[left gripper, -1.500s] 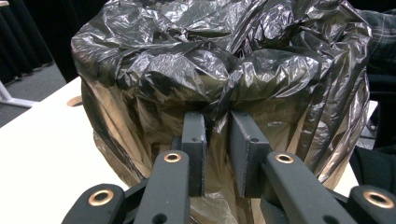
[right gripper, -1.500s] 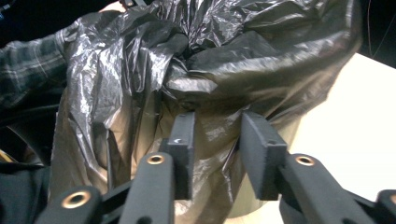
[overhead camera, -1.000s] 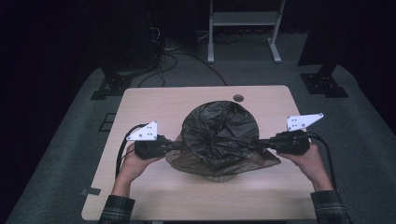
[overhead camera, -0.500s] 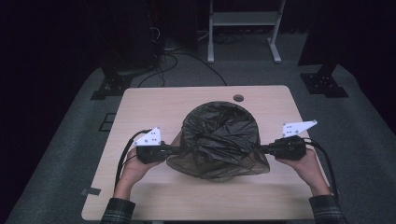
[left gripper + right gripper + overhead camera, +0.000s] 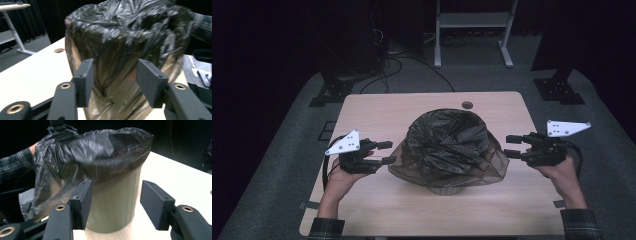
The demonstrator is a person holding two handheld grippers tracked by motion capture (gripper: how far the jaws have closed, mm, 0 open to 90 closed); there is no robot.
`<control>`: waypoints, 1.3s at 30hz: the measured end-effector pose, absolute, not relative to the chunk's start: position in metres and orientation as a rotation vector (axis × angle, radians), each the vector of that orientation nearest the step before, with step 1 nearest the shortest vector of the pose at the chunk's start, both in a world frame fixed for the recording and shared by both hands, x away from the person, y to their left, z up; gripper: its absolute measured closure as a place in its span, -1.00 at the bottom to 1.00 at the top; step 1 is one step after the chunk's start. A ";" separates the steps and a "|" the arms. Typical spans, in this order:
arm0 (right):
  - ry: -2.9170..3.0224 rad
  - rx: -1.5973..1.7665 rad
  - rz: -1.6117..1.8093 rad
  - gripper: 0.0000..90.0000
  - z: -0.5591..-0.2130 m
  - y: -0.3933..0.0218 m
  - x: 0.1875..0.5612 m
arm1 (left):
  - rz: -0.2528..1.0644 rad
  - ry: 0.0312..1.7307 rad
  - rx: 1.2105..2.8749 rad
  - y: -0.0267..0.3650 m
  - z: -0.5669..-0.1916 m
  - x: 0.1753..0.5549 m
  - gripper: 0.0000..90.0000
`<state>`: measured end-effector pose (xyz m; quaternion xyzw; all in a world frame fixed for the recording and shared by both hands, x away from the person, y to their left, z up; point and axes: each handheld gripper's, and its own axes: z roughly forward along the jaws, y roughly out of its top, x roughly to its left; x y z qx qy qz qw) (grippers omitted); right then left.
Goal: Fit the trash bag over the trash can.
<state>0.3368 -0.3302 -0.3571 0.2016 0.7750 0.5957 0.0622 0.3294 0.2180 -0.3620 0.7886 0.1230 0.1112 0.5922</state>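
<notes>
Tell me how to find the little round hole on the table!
Look at the light wooden table, then at the bin with the black bag in its middle. Just behind it, near the table's far edge, sits the hole: a small dark circle in the wood, flat, unlike the tall, crinkly bag.

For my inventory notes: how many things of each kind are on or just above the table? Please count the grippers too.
Bin: 1
Bag (black liner, pulled over the bin): 1
Grippers, both with jaws apart and nothing between them: 2 (left gripper, right gripper)
Total: 4
</notes>
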 end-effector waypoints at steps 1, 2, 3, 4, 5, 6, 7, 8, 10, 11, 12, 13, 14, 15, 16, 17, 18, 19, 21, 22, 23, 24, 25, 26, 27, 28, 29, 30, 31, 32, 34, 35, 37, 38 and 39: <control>2.337 0.611 1.784 -0.09 -0.355 -0.335 0.335 | 0.254 0.282 1.834 0.217 -0.362 0.328 -0.06; 2.334 0.619 1.778 -0.09 -0.353 -0.339 0.333 | 0.248 0.274 1.834 0.215 -0.361 0.327 -0.08; 2.327 0.625 1.772 -0.10 -0.352 -0.342 0.332 | 0.244 0.275 1.835 0.214 -0.362 0.326 -0.13; 2.319 0.623 1.774 -0.10 -0.351 -0.345 0.332 | 0.243 0.277 1.841 0.211 -0.362 0.325 -0.16; 2.315 0.625 1.783 -0.12 -0.349 -0.347 0.332 | 0.243 0.275 1.844 0.208 -0.363 0.324 -0.19; 2.320 0.620 1.793 -0.16 -0.347 -0.347 0.332 | 0.236 0.279 1.843 0.205 -0.364 0.323 -0.23; 2.329 0.607 1.803 -0.19 -0.346 -0.345 0.334 | 0.230 0.283 1.838 0.202 -0.365 0.322 -0.29; 2.340 0.590 1.810 -0.22 -0.346 -0.341 0.335 | 0.219 0.283 1.835 0.199 -0.366 0.321 -0.34; 2.359 0.572 1.817 -0.27 -0.345 -0.331 0.338 | 0.221 0.286 1.852 0.192 -0.367 0.318 -0.45; 2.372 0.564 1.819 -0.28 -0.346 -0.327 0.340 | 0.218 0.288 1.858 0.188 -0.368 0.317 -0.50; 2.384 0.557 1.822 -0.30 -0.347 -0.321 0.341 | 0.216 0.290 1.862 0.184 -0.369 0.316 -0.54; 2.398 0.547 1.817 -0.31 -0.349 -0.314 0.343 | 0.216 0.286 1.862 0.182 -0.369 0.316 -0.57; 2.407 0.539 1.818 -0.31 -0.350 -0.311 0.344 | 0.213 0.283 1.866 0.179 -0.370 0.316 -0.57; 2.422 0.529 1.814 -0.30 -0.352 -0.306 0.346 | 0.209 0.284 1.868 0.177 -0.371 0.316 -0.57; 2.434 0.521 1.806 -0.29 -0.354 -0.302 0.347 | 0.214 0.283 1.874 0.175 -0.372 0.317 -0.56; 2.451 0.517 1.797 -0.25 -0.357 -0.298 0.348 | 0.206 0.280 1.878 0.173 -0.373 0.318 -0.52; 2.469 0.516 1.790 -0.15 -0.359 -0.294 0.349 | 0.200 0.271 1.885 0.171 -0.374 0.319 -0.44; 2.484 0.506 1.783 -0.02 -0.361 -0.292 0.350 | 0.207 0.265 1.889 0.169 -0.375 0.320 -0.35; 2.502 0.489 1.779 0.27 -0.363 -0.289 0.350 | 0.221 0.252 1.900 0.167 -0.377 0.321 -0.06; 2.511 0.483 1.776 0.47 -0.364 -0.287 0.350 | 0.234 0.252 1.903 0.166 -0.377 0.322 0.10; 2.517 0.476 1.773 0.59 -0.364 -0.286 0.350 | 0.246 0.247 1.908 0.165 -0.377 0.322 0.23; 2.528 0.467 1.765 0.73 -0.365 -0.284 0.350 | 0.247 0.240 1.909 0.165 -0.377 0.323 0.41; 2.539 0.469 1.756 0.88 -0.366 -0.282 0.350 | 0.253 0.238 1.911 0.166 -0.377 0.324 0.57; 2.543 0.467 1.748 1.00 -0.366 -0.281 0.349 | 0.255 0.232 1.912 0.166 -0.377 0.325 0.71; 2.549 0.474 1.748 1.00 -0.367 -0.281 0.349 | 0.250 0.225 1.911 0.166 -0.377 0.326 0.89; 2.555 0.479 1.752 1.00 -0.368 -0.280 0.349 | 0.251 0.219 1.919 0.166 -0.377 0.326 0.96; 2.571 0.483 1.748 1.00 -0.371 -0.280 0.348 | 0.259 0.213 1.932 0.166 -0.377 0.327 0.97; 2.581 0.485 1.739 1.00 -0.373 -0.280 0.347 | 0.265 0.209 1.947 0.166 -0.378 0.327 0.97; 2.591 0.484 1.737 1.00 -0.376 -0.279 0.346 | 0.267 0.210 1.956 0.166 -0.378 0.327 0.97; 2.602 0.493 1.730 1.00 -0.379 -0.279 0.345 | 0.267 0.211 1.959 0.167 -0.380 0.328 0.97; 2.626 0.508 1.714 1.00 -0.388 -0.279 0.344 | 0.259 0.212 1.965 0.169 -0.383 0.329 0.96; 2.632 0.514 1.715 1.00 -0.391 -0.279 0.343 | 0.257 0.218 1.968 0.170 -0.385 0.330 0.96; 2.645 0.533 1.699 1.00 -0.398 -0.280 0.342 | 0.256 0.224 1.979 0.172 -0.388 0.332 0.96; 2.648 0.540 1.691 1.00 -0.401 -0.280 0.342 | 0.256 0.230 1.985 0.173 -0.390 0.333 0.96; 2.652 0.549 1.684 1.00 -0.403 -0.280 0.342 | 0.253 0.235 1.987 0.174 -0.392 0.334 0.97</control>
